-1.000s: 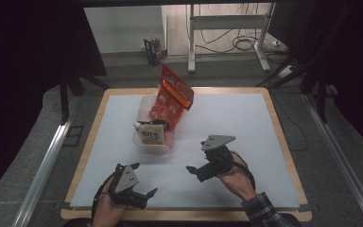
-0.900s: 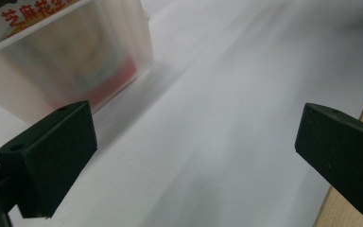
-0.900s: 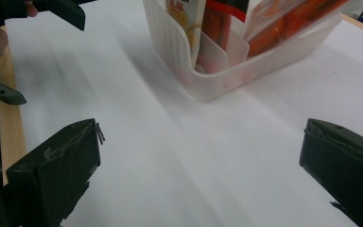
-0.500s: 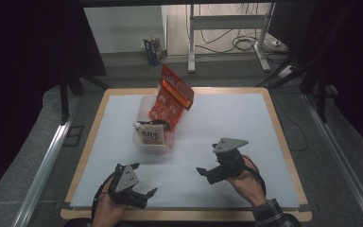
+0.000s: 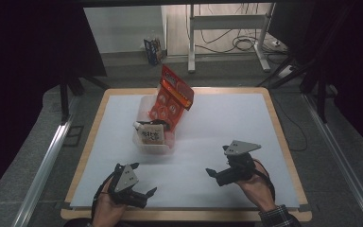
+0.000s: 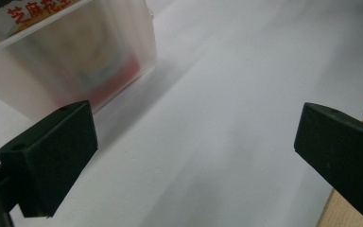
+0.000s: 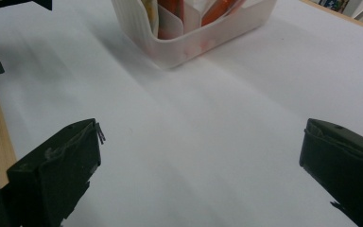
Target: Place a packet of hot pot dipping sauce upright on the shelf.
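Looking down from the high view, we see the left claw (image 5: 147,193) near the front edge of the table (image 5: 283,142), held low over the white sheet (image 5: 227,123), with its jaws spread wide and nothing between them. The right claw (image 5: 211,173) sits farther right and a little deeper in, also gaping wide and empty (its grey three-cornered plate faces up). Both are well apart from the translucent bin (image 5: 153,144), which stands on the sheet left of centre.

An orange snack bag (image 5: 172,97) rises tilted out of the bin's far end, and a pale packet with dark print (image 5: 151,135) leans at the near end.

In the left gripper view we find the bin (image 6: 71,61) at upper left, just beyond the left-hand jaw, with bare sheet between the jaws. In the right gripper view the bin (image 7: 194,38) lies ahead at top centre, orange packaging showing behind its divider.
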A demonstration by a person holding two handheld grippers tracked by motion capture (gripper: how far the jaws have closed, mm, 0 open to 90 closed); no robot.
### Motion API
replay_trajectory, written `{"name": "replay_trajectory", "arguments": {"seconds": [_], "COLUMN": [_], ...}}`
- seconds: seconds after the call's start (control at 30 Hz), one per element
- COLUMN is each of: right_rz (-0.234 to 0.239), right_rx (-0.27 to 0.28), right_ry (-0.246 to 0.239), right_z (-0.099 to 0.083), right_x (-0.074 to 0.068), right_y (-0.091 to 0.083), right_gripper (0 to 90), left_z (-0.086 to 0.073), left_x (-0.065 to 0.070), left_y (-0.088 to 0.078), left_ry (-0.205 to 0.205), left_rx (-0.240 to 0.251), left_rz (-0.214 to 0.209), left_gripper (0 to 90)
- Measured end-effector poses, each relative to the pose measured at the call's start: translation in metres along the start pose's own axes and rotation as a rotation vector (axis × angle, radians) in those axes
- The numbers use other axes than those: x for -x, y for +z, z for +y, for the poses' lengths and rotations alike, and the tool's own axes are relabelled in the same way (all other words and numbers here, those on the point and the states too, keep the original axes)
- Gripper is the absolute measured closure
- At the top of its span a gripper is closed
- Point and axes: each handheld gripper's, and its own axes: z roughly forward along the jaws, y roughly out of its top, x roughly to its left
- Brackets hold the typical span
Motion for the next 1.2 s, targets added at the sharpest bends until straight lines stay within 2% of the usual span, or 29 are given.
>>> {"name": "replay_trajectory", "arguments": {"seconds": [0.5,0.9,1.2], "right_rz": [-0.053,-0.087,-0.129], "right_rx": [-0.014,-0.031,-0.055], "right_ry": [0.024,0.031,0.042], "right_z": [-0.023,-0.035,-0.042], "right_x": [0.009,0.012,0.022], "right_y": [-0.012,-0.017,-0.021], "right_gripper": [0.0,0.0,0.0], "left_z": [0.000,-0.001,-0.001], "left_x": [-0.001,-0.002,-0.002], "left_y": [0.000,0.000,0.000], "left_ry": [0.003,0.003,0.001], "left_rx": [-0.009,-0.016,-0.019], "left_rz": [0.005,0.008,0.012], "left_gripper": [0.3,0.3,0.3]}}
